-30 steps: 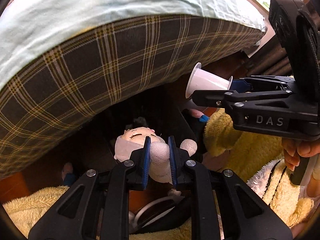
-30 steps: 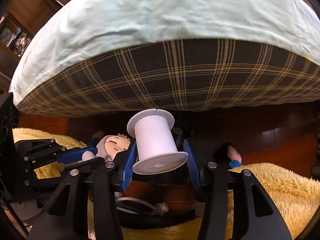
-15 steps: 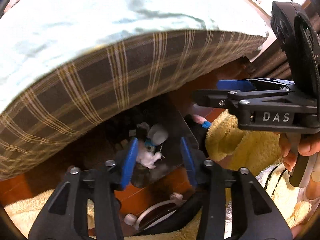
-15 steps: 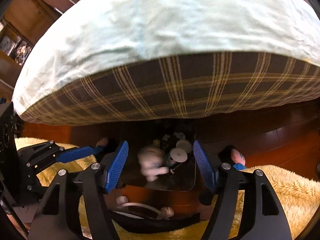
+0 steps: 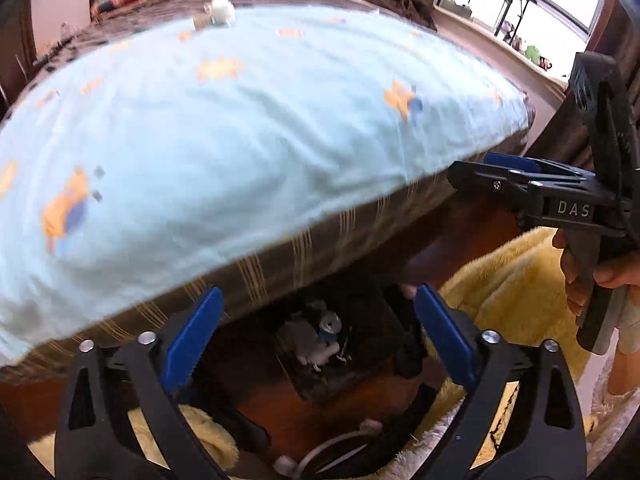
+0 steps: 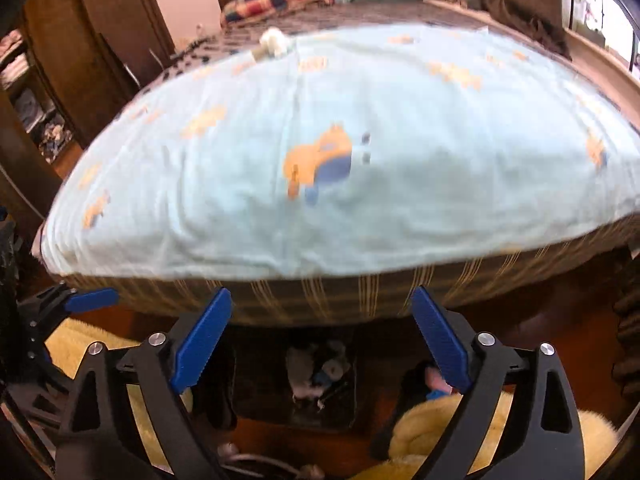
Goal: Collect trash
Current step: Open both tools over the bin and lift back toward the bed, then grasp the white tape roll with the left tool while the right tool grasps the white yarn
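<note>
**Both grippers spread above a dark bin at the foot of a bed**

A bedroom with a reddish wooden floor (image 5: 340, 420) and a bed whose pale blue sheet (image 5: 240, 128) fills the upper part of both wrist views. The picture is blurred throughout.

Nearest, at 6 o'clock in the left wrist view, the left gripper (image 5: 316, 328) has its blue-padded jaws standing wide and still opening, with nothing pressed between them. Between the jaws and lower down sits a dark bin (image 5: 360, 372) on the floor, partly under the bed's edge; inside it lies the trash (image 5: 320, 340), a pale heap with a bit of blue, too blurred to name piece by piece. A fluffy yellow rug (image 5: 504, 288) lies at 4 o'clock, and a white cord (image 5: 328, 448) curls at 6 o'clock.

In the right wrist view the right gripper (image 6: 320, 340) likewise has its jaws far apart and opening, empty, with the same bin and pale heap seen between them. From the left view that gripper shows at 3 o'clock, gripped by a hand (image 5: 596, 276).

Farther off, the plaid side of the mattress (image 6: 340, 296) runs under the sheet. A small white object (image 6: 274, 42) rests on the bed at 12 o'clock, with a checked pillow (image 6: 276, 0) beyond it by the headboard.
</note>
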Tool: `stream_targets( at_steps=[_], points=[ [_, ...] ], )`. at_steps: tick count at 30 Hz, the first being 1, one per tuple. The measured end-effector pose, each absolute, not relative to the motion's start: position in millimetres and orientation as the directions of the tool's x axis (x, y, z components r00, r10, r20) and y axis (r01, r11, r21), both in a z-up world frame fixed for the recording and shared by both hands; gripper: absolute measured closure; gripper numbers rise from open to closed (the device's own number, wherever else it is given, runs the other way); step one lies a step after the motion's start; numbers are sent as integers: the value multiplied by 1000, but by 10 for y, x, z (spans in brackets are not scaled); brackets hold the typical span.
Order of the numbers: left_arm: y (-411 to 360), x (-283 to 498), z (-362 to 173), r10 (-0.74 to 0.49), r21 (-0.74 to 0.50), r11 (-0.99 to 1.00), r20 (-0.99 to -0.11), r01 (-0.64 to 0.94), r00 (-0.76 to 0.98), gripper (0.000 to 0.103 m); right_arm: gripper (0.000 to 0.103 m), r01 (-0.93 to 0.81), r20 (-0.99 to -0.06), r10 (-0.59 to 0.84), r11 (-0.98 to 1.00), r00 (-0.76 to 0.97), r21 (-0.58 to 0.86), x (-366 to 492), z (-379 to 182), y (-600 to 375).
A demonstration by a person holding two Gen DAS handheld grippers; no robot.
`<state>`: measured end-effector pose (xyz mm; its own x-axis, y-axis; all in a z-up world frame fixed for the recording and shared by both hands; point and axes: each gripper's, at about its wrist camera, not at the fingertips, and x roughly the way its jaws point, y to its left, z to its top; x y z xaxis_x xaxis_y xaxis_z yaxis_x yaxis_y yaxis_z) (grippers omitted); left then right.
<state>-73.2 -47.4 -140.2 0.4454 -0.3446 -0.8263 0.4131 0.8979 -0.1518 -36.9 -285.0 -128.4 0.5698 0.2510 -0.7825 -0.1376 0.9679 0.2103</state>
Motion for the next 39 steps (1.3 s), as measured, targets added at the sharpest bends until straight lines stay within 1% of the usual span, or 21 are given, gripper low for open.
stream_targets(
  at_steps=[7,13,18,25,33,37,39],
  points=[
    [-326,-544,-1031,-312,-101,915,-791,391,526,9,9,-142,-747,229,973,624,181,-174,-1022,-2894],
    [-224,-211,-870,-274,-75,938,-759,339,591,9,8,-148,-712,232,973,662,180,183,-847,-2806],
    [-150,195,-752,-205,-24,961,-725,274,658,9,8,-129,-692,214,976,689,174,559,-751,-2708],
    [37,917,-712,-149,-17,981,-714,195,684,9,8,-117,-676,195,980,710,160,1296,-682,-2458],
    [264,1792,-938,-113,-54,993,-735,108,668,9,9,-149,-661,263,963,702,225,2159,-797,-2191],
    [260,2119,-1068,-105,-42,993,-749,111,654,14,21,-165,-668,287,956,687,242,2620,-875,-2038],
    [248,2276,-1118,-103,-37,993,-752,115,650,15,23,-174,-670,299,953,680,249,2779,-914,-1973]
  ],
)
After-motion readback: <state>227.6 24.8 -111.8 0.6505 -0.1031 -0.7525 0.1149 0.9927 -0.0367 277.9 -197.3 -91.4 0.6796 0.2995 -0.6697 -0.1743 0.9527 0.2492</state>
